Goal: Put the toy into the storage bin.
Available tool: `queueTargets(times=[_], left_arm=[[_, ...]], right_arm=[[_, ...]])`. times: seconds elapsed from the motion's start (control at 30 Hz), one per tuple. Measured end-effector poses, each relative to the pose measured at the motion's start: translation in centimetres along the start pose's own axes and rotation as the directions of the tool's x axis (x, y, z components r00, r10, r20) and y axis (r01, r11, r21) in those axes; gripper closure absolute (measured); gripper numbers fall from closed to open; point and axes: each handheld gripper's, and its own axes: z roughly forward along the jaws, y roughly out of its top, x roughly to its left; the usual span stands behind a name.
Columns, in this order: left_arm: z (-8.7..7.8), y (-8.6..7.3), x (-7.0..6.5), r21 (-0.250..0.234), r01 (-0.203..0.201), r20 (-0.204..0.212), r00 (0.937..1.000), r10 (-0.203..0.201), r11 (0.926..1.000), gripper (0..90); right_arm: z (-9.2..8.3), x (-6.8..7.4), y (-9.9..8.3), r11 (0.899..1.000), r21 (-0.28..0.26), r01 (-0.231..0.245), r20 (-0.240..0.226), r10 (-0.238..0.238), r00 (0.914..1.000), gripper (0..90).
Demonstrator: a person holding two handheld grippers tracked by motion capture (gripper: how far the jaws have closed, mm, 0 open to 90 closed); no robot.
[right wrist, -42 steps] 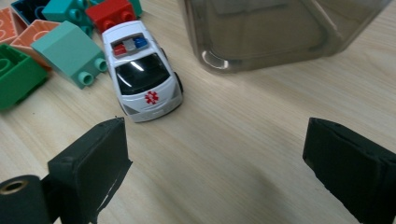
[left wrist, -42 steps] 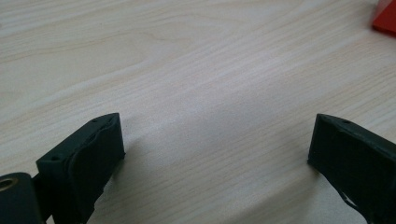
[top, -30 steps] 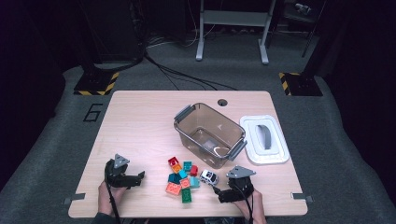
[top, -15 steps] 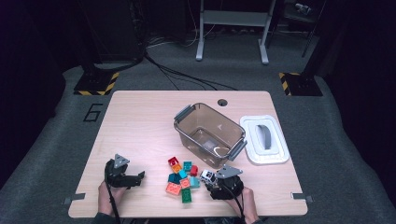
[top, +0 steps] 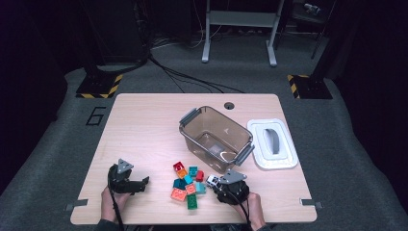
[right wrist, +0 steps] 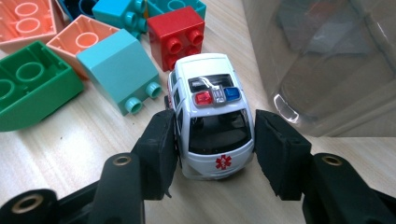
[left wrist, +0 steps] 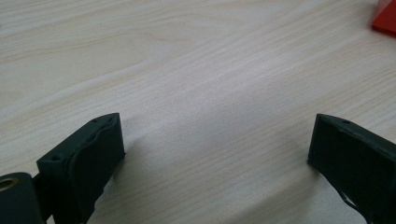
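- While its jaws have just been closing, the right gripper [right wrist: 215, 140] pinches the toy ambulance [right wrist: 212, 114] at centre frame, on the table [right wrist: 56, 149].
- Left gripper [left wrist: 215, 149]: jaws wide apart, empty.

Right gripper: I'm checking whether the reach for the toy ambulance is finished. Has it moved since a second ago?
Yes. The right gripper slid left along the table's front edge, toward the blocks; its jaws have just been closing around the toy ambulance.
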Motion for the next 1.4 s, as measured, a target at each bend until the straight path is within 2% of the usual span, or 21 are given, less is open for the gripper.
queueTargets(times=[0.07, 0.13, 0.17, 0.27, 0.37, 0.47, 0.57, 0.77, 0.8, 0.9, 1.2, 1.33, 1.4], left_arm=[[0.0, 0.0, 0.0, 0.000, 0.000, 0.000, 1.0000, 0.000, 1.0000, 3.5], [0.0, 0.0, 0.0, 0.000, 0.000, 0.000, 1.0000, 0.000, 1.0000, 3.5], [0.0, 0.0, 0.0, 0.000, 0.000, 0.000, 1.0000, 0.000, 1.0000, 3.5], [0.0, 0.0, 0.0, 0.000, 0.000, 0.000, 1.0000, 0.000, 1.0000, 3.5], [0.0, 0.0, 0.0, 0.000, 0.000, 0.000, 1.0000, 0.000, 1.0000, 3.5], [0.0, 0.0, 0.0, 0.000, 0.000, 0.000, 1.0000, 0.000, 1.0000, 3.5], [0.0, 0.0, 0.0, 0.000, 0.000, 0.000, 1.0000, 0.000, 1.0000, 3.5], [0.0, 0.0, 0.0, -0.003, -0.001, 0.000, 1.0000, 0.001, 1.0000, 3.8], [0.0, 0.0, 0.0, -0.003, -0.001, 0.000, 1.0000, 0.001, 1.0000, 3.8], [0.0, 0.0, 0.0, -0.003, -0.001, 0.000, 1.0000, 0.001, 1.0000, 3.9], [0.0, 0.0, 0.0, -0.002, -0.002, 0.000, 1.0000, 0.002, 1.0000, 3.9], [0.0, 0.0, 0.0, -0.003, -0.002, 0.000, 1.0000, 0.002, 1.0000, 3.9], [0.0, 0.0, 0.0, -0.003, -0.001, 0.000, 1.0000, 0.001, 1.0000, 3.9]], right_arm=[[-0.1, 0.0, 0.0, 1.000, 0.003, -0.009, -0.001, 0.009, 1.0000, 49.7], [-0.3, -0.1, -0.1, 1.000, 0.007, 0.008, 0.000, -0.008, 1.0000, 49.9], [-0.3, 0.1, -0.1, 1.000, 0.007, -0.015, 0.005, 0.015, 0.9999, 50.0], [-0.5, 0.0, -0.3, 1.000, 0.008, -0.008, 0.003, 0.007, 1.0000, 49.3], [-0.3, 0.2, -0.1, 1.000, -0.002, -0.021, 0.021, 0.021, 0.9996, 40.6], [0.2, 0.0, 0.5, 1.000, -0.008, 0.016, 0.008, -0.016, 0.9998, 39.0], [0.6, 0.2, 0.8, 1.000, -0.003, 0.007, 0.010, -0.007, 0.9999, 38.6], [1.6, 0.1, 0.7, 0.999, 0.042, 0.011, -0.014, -0.010, 0.9999, 42.5], [1.5, 0.1, 0.6, 1.000, 0.030, 0.010, -0.013, -0.009, 0.9999, 46.2], [1.4, 0.0, 0.6, 0.999, 0.026, 0.021, -0.016, -0.020, 0.9997, 48.4], [0.8, 0.1, 0.4, 1.000, 0.005, 0.004, -0.002, -0.004, 1.0000, 49.2], [-0.3, 0.0, 0.4, 1.000, -0.017, 0.021, 0.007, -0.021, 0.9997, 49.3], [-0.5, 0.1, 0.4, 1.000, -0.024, 0.003, 0.010, -0.003, 0.9999, 49.3]])
